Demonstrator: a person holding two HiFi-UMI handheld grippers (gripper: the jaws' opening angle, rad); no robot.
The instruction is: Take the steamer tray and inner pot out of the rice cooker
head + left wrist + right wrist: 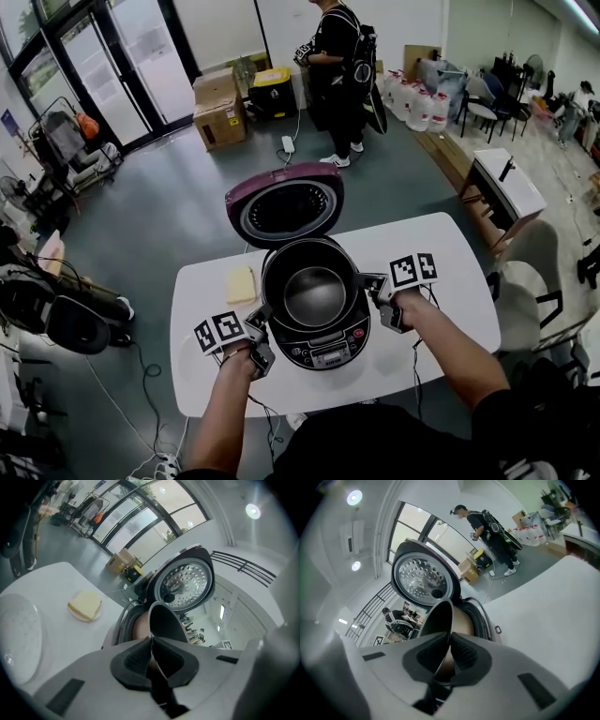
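The rice cooker (323, 352) stands on the white table (441, 253) with its lid (284, 206) up at the far side. The inner pot (314, 295) is in the cooker, and part of its wall shows above the cooker's rim. The left gripper (265, 317) has its jaws clamped on the pot's left edge. The right gripper (367, 283) has its jaws clamped on the right edge. The white steamer tray (18, 641) lies flat on the table to the left, near a yellow block (241, 284).

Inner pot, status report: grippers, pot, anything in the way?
Left gripper shut on inner pot rim, right gripper shut on opposite rim. Pot rim stands above rice cooker body. Lid open, nothing over the pot.
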